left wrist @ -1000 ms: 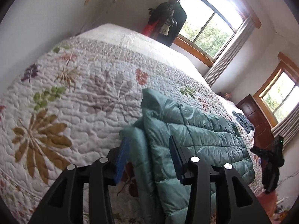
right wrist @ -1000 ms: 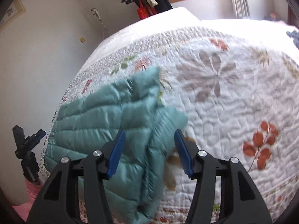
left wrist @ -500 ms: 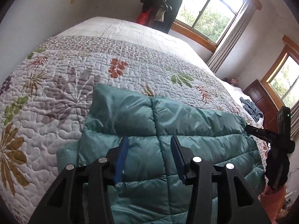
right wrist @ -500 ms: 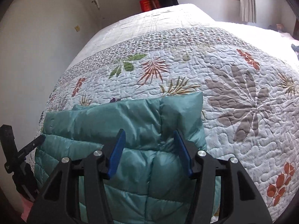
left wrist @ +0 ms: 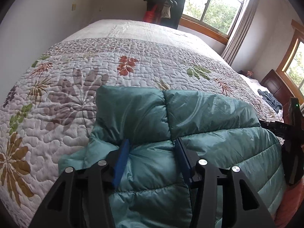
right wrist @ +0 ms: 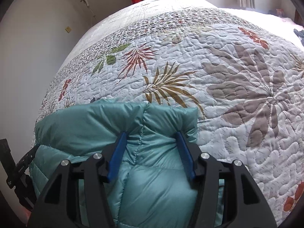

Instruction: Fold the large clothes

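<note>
Garment: teal quilted puffer jacket, shiny nylon, lying on the near part of the bed; top panel folded over the body, a vertical seam down that panel.
Bed cover: white quilted bedspread printed with grey, tan, green and rust leaves, a band of small pebble print farther back, then plain white.
Left gripper: black two-finger gripper with blue pads, jaws spread, pad tips resting against the jacket just under the folded panel; fabric bulges between them, not pinched.
Right gripper: same black and blue build, jaws spread wide, pads touching the jacket on either side of the seam below the folded edge (no grip visible).
Jacket in right view: teal puffer reaching the left edge of the bed, folded edge facing the headboard end.
Far right of left view: black tripod-like stand with a green LED, white lettering on its arm too blurred to read.
Same stand in right view: black bar at lower left, small white text, unreadable.
Back wall: dark clothes on hangers with something red, beside a wood-framed window and grey curtain.
Right of the bed: dark wooden cabinet, crumpled blue-grey cloth on the bed near it.
Brands/labels on jacket: cannot tell any.
</note>
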